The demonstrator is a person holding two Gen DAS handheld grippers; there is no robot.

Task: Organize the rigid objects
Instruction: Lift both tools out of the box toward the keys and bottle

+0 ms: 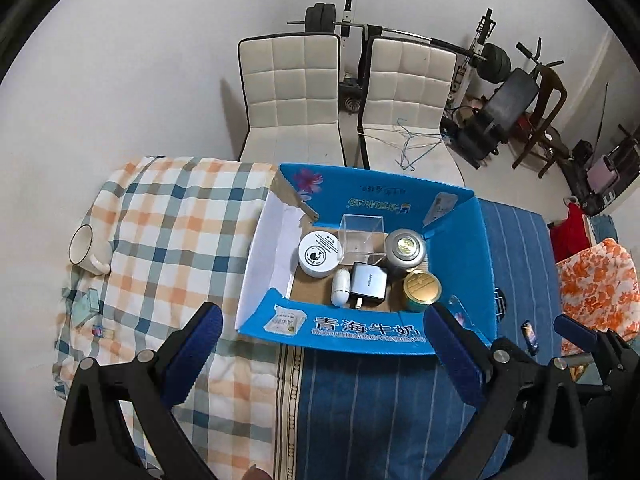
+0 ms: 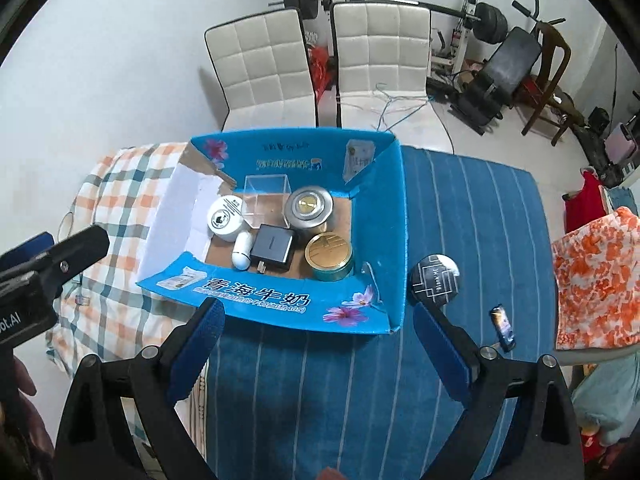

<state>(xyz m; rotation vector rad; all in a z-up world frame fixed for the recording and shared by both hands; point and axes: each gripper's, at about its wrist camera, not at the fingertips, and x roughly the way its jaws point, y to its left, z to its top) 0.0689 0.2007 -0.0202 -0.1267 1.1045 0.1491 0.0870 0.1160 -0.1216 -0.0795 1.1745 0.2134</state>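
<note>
Left gripper (image 1: 324,344): jaws spread wide, nothing between them, hovering over the blue striped cloth (image 1: 360,400) just short of the box.
Right gripper (image 2: 316,344): jaws likewise wide apart and empty, over the same cloth.
Small dark lighter-like item (image 2: 503,328): lying on the striped cloth, right of the right gripper's tip, outside the box.
Round black tin (image 2: 435,278): flat on the cloth, just beside the box's right wall, outside it.
Blue cardboard box (image 2: 256,304): open-topped, printed flaps folded out, straddling the striped cloth and the checked cloth (image 1: 168,232).
Box contents, front row: white capsule-shaped case (image 2: 242,250), black charger (image 2: 273,247), gold-lidded tin (image 2: 329,255).
Box contents, back row: white round jar (image 2: 225,218), clear plastic cube (image 2: 267,198), silver round can (image 2: 310,208).
White mug (image 1: 86,250): on its side at the far left edge of the checked cloth, well apart from the box.
Two white padded chairs (image 1: 292,88): beyond the table.
Weight bench and barbell (image 1: 500,96): against the far wall.
</note>
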